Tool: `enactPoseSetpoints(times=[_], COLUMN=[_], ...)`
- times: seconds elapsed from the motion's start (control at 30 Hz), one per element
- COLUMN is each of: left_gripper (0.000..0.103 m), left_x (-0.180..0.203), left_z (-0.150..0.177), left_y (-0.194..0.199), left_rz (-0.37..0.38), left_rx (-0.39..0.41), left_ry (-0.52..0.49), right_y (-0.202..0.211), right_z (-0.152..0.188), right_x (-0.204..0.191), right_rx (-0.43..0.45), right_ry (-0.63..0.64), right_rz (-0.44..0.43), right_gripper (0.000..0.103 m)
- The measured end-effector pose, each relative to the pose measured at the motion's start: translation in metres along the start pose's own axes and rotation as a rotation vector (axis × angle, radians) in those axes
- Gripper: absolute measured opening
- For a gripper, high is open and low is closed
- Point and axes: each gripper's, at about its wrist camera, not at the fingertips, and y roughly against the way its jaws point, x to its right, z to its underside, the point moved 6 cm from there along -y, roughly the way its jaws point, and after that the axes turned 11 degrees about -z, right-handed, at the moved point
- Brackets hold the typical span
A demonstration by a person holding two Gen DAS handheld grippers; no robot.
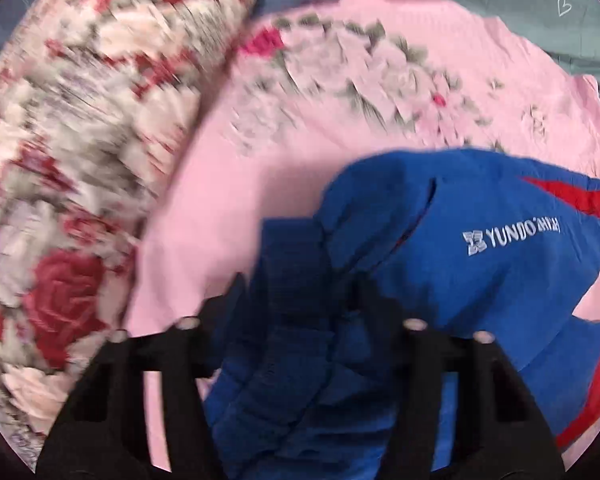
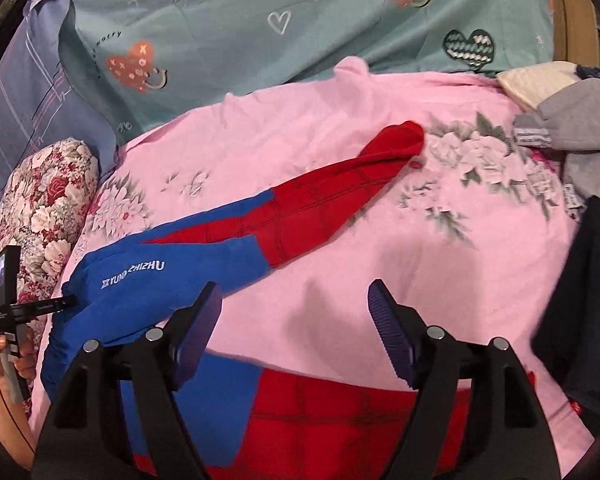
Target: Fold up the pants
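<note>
Blue and red pants (image 2: 228,236) with white lettering lie spread on a pink floral sheet (image 2: 440,248). One red leg reaches toward the far right, and the other leg (image 2: 340,420) lies under my right gripper. My right gripper (image 2: 294,320) hovers open above the bare sheet, with nothing between its purple pads (image 2: 388,328). My left gripper (image 1: 300,296) is shut on the bunched blue waistband (image 1: 296,344), which hides its fingertips. The right wrist view shows that left gripper (image 2: 66,301) at the waist end of the pants, held by a hand (image 2: 4,356).
A rose-patterned bolster (image 1: 60,160) lies left of the pants, also seen as the bolster (image 2: 48,200). A teal heart-print duvet (image 2: 260,20) and a blue-grey pillow (image 2: 16,100) are at the back. A grey garment (image 2: 580,128) and a dark garment (image 2: 588,300) sit at the right.
</note>
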Motion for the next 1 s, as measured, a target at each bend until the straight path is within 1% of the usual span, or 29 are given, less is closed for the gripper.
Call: enactPoseSetpoints(times=[0.03, 0.1, 0.13, 0.17, 0.23, 0.3, 0.33, 0.4, 0.47, 0.53, 0.63, 0.67, 0.7, 0.77, 0.8, 0.83, 0.9, 0.97, 1.0], left_gripper=[0.047, 0.046, 0.043, 0.04, 0.038, 0.038, 0.038, 0.038, 0.038, 0.038, 0.041, 0.043, 0.047, 0.051, 0.052, 0.052, 0.051, 0.049, 0.047], left_x=[0.002, 0.001, 0.001, 0.001, -0.001, -0.011, -0.021, -0.037, -0.045, -0.045, -0.044, -0.043, -0.041, -0.039, -0.043, -0.044, -0.044, -0.043, -0.042], left_z=[0.0, -0.002, -0.003, -0.005, -0.009, -0.018, -0.023, -0.028, -0.03, -0.028, -0.026, -0.026, -0.027, -0.028, -0.029, -0.029, -0.026, -0.025, -0.025], left_y=[-0.003, -0.004, -0.005, -0.007, -0.009, -0.005, -0.002, 0.001, -0.001, -0.009, -0.017, -0.017, -0.017, -0.015, -0.018, -0.019, -0.018, -0.017, -0.017], left_rz=[0.013, -0.007, -0.017, -0.03, -0.078, -0.143, -0.176, -0.209, -0.232, -0.252, -0.27, -0.281, -0.293, -0.302, -0.298, -0.291, -0.275, -0.27, -0.27], left_rx=[-0.005, 0.016, 0.018, 0.014, 0.025, 0.063, 0.081, 0.105, 0.105, 0.101, 0.096, 0.101, 0.106, 0.119, 0.118, 0.113, 0.102, 0.103, 0.104], left_ry=[0.004, 0.003, 0.003, 0.003, 0.012, 0.077, 0.124, 0.208, 0.242, 0.223, 0.227, 0.221, 0.218, 0.217, 0.218, 0.221, 0.239, 0.238, 0.234], right_y=[-0.005, -0.018, -0.025, -0.029, -0.036, -0.037, -0.035, -0.032, -0.033, -0.038, -0.054, -0.059, -0.068, -0.086, -0.094, -0.106, -0.125, -0.135, -0.135], right_z=[0.0, -0.002, -0.004, -0.005, -0.012, -0.018, -0.021, -0.031, -0.039, -0.051, -0.069, -0.073, -0.078, -0.085, -0.088, -0.092, -0.096, -0.098, -0.1], right_x=[-0.002, -0.004, -0.001, 0.004, 0.024, 0.041, 0.047, 0.062, 0.073, 0.081, 0.087, 0.088, 0.088, 0.089, 0.091, 0.092, 0.094, 0.096, 0.098], right_rx=[-0.009, -0.036, -0.051, -0.055, -0.047, -0.025, -0.008, 0.026, 0.039, 0.046, 0.037, 0.038, 0.036, 0.017, 0.012, 0.0, -0.028, -0.02, -0.005], right_ry=[0.008, 0.024, 0.015, -0.007, -0.111, -0.216, -0.242, -0.273, -0.278, -0.263, -0.221, -0.217, -0.212, -0.218, -0.229, -0.244, -0.293, -0.346, -0.36], right_rz=[0.003, -0.004, 0.0, 0.012, 0.005, -0.016, -0.021, 0.007, 0.038, 0.057, 0.089, 0.092, 0.074, 0.062, 0.067, 0.055, 0.022, -0.02, -0.011], right_gripper=[0.076, 0.076, 0.076, 0.076, 0.076, 0.076, 0.076, 0.076, 0.076, 0.076, 0.076, 0.076, 0.076, 0.076, 0.073, 0.061, 0.044, 0.026, 0.004])
